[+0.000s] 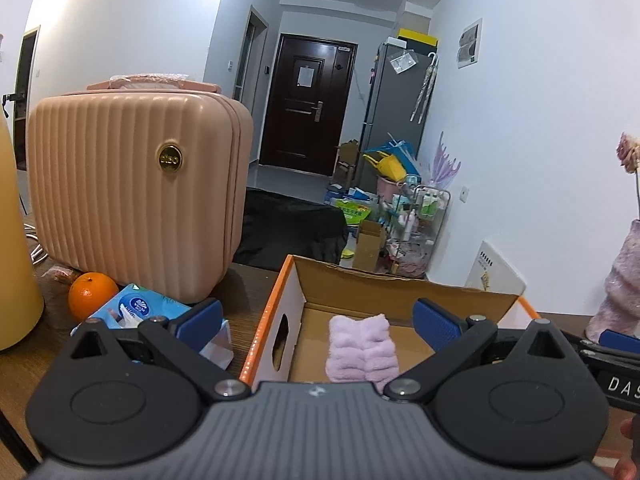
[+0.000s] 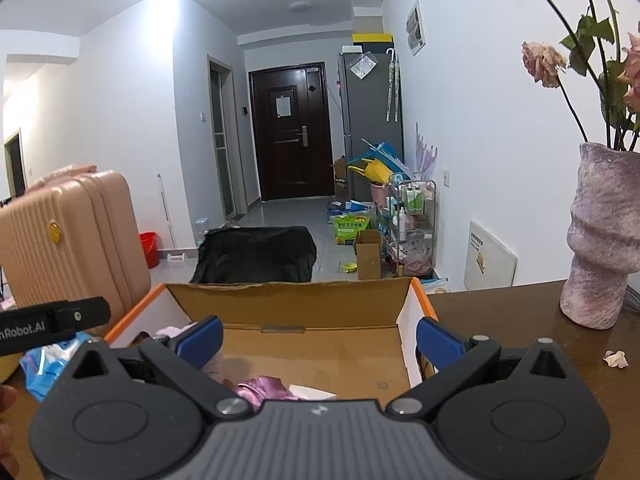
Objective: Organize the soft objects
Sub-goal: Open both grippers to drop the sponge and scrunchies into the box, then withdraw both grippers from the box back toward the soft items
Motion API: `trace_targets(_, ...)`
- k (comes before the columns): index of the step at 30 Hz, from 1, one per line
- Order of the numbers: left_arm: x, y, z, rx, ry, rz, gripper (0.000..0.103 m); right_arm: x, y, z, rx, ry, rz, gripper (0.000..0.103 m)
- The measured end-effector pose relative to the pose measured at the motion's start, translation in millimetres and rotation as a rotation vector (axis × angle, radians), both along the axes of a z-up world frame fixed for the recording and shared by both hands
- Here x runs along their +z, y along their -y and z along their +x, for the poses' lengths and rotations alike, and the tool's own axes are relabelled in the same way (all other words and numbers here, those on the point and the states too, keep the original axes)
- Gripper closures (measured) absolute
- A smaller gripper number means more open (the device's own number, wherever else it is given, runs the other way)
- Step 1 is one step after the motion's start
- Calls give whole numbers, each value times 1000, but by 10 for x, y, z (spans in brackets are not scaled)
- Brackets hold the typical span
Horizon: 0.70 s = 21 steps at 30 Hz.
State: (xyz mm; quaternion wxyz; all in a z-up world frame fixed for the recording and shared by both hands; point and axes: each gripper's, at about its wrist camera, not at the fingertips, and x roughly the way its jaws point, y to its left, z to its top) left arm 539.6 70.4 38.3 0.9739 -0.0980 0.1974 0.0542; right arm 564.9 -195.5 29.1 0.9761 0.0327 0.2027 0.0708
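Note:
An open cardboard box (image 1: 362,280) with orange edges sits on the wooden table. A folded lilac fluffy cloth (image 1: 362,350) lies on its floor. My left gripper (image 1: 318,320) is open and empty, its jaws spread above the box's near left part, over the cloth. In the right wrist view the same box (image 2: 288,300) is seen, with a shiny pink-purple cloth (image 2: 262,388) on its floor beside a white card (image 2: 312,392). My right gripper (image 2: 318,342) is open and empty above the box's near side. A bit of the lilac cloth (image 2: 172,331) shows behind its left finger.
A pink ribbed suitcase (image 1: 136,188) stands on the table left of the box, with an orange (image 1: 91,295) and a blue tissue pack (image 1: 148,312) before it. A pink textured vase (image 2: 600,236) with dried roses stands to the right. A petal (image 2: 616,359) lies on the table.

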Motion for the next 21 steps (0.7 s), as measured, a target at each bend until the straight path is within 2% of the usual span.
trace_targets(8, 100, -40, -246, -2, 9, -2, 0, 154, 47, -233, 9, 40, 7, 0)
trace_targets(21, 98, -85, -746, 1, 15, 17, 0, 143, 169, -726, 3, 64, -31, 0)
